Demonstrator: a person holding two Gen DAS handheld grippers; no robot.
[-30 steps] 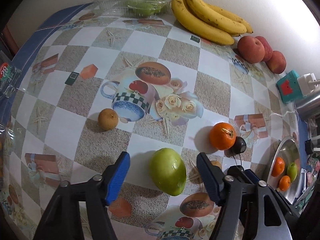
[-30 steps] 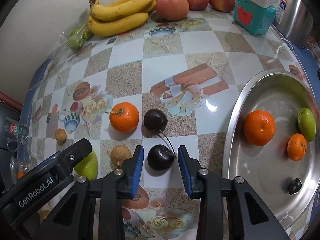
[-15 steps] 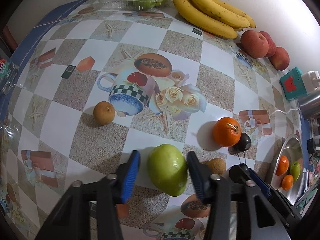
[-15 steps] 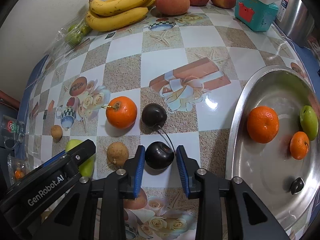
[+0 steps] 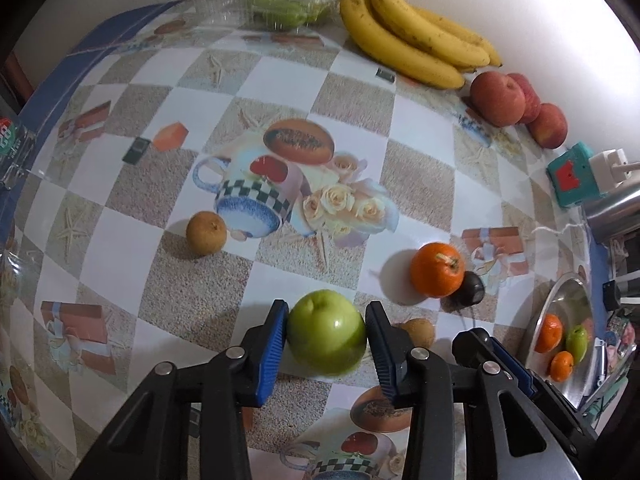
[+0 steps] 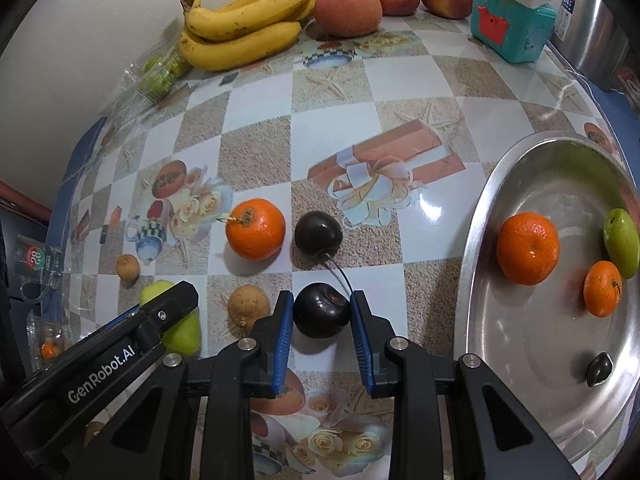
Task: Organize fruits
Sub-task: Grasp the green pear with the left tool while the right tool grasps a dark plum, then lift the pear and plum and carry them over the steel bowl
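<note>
Since a second ago I've brought both sets of blue pads inward: they stood wide of their fruit then, and now each pair sits against it. My left gripper (image 5: pixel 326 334) is clamped on the green apple (image 5: pixel 327 332), pads touching its left and right flanks at about its widest part, which I judge the safest hold on a smooth round skin. The apple is at the near middle of the tablecloth (image 5: pixel 280 80), and I can't tell whether it has left the surface. My right gripper (image 6: pixel 322 316) is closed on the near dark cherry (image 6: pixel 322 311), pads touching both sides, its stem trailing away to the far right toward the second cherry (image 6: pixel 319 234), so the stem stays out of the pinch.

Loose on the cloth remain the tangerine (image 6: pixel 255 229) just left of that second cherry, a brown longan (image 6: pixel 248 305) just left of my right pads, and another longan (image 5: pixel 206 233) farther left. The steel tray (image 6: pixel 480 240) at the right already holds a large tangerine (image 6: pixel 527 254), a smaller one (image 6: pixel 603 289), a green fruit (image 6: pixel 621 242) and a dark cherry (image 6: pixel 599 369), so I take it as the destination. The bananas (image 6: pixel 248 24) and the peaches (image 6: pixel 347 9) line the far wall, apparently sorted already.
</note>
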